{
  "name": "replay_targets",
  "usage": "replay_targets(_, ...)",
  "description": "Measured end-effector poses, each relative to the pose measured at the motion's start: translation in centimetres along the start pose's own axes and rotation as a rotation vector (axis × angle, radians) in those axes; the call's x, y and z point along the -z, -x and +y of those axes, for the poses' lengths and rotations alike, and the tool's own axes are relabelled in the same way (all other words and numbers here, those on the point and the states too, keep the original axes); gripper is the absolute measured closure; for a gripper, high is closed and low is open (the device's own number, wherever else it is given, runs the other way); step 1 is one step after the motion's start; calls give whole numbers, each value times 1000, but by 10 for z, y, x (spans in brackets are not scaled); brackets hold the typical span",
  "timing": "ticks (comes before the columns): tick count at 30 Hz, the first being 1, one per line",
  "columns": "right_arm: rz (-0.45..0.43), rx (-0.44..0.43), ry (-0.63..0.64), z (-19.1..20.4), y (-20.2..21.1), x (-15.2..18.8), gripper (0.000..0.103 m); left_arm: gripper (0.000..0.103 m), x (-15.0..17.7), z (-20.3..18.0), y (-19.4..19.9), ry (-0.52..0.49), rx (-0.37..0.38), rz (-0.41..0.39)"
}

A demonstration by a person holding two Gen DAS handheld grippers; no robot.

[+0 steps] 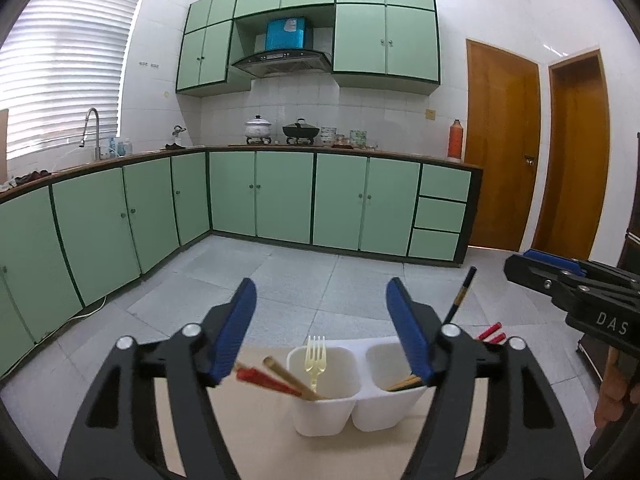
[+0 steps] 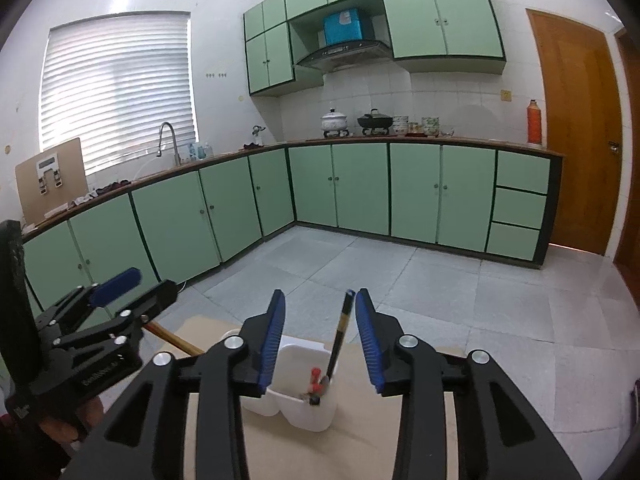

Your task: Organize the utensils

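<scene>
Leftmost on the beige table top [image 1: 256, 432], red chopsticks [image 1: 264, 379] and a wooden pair [image 1: 292, 378] lean out over the rim of the left compartment of the white two-compartment utensil holder [image 1: 324, 412], their upper ends crossing behind the left gripper's [image 1: 320, 334] near blue pad. That gripper hangs above the holder with its jaws spread wide and nothing between them. A translucent yellow plastic fork [image 1: 315, 360] stands upright in the same left compartment. Further right, the other compartment holds wooden and dark sticks partly hidden by the gripper's right finger, and a black chopstick [image 1: 460, 300] slants up out of it. Two more red tips [image 1: 491, 333] show just past that finger. At the far right the right gripper [image 2: 320, 338] is also open wide, the black chopstick rising between its pads, close to the right one; whether it touches cannot be told
</scene>
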State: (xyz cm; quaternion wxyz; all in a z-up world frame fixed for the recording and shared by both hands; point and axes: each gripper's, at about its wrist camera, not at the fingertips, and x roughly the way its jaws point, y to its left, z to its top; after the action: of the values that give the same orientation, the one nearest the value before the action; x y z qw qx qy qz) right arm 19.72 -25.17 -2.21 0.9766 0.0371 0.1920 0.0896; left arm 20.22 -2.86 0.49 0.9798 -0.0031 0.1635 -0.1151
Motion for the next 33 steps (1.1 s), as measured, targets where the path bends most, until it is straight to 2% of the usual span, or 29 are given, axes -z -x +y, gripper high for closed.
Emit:
replay_targets(5, -11, 22, 2, 1, 21, 9, 54, 18, 0, 1, 22, 4, -15, -14)
replay_targets(7, -14, 35, 14, 4, 29, 14, 47, 14, 1, 1, 32, 6, -19, -22)
replay_targets(11, -21, 23, 18, 12, 47, 24, 34, 9, 6, -1, 54, 9, -19, -25)
replay_targets(13, -26, 16, 14, 15, 56, 28, 23, 8, 8, -1, 64, 7, -18, -23)
replay_targets(22, -30, -10, -9, 28, 85, 40, 6, 7, 18, -2, 105, 7, -18, -30)
replay_targets(33, -20, -55, -8, 41, 108, 47, 6, 7, 29, -6, 139, 2, -20, -33)
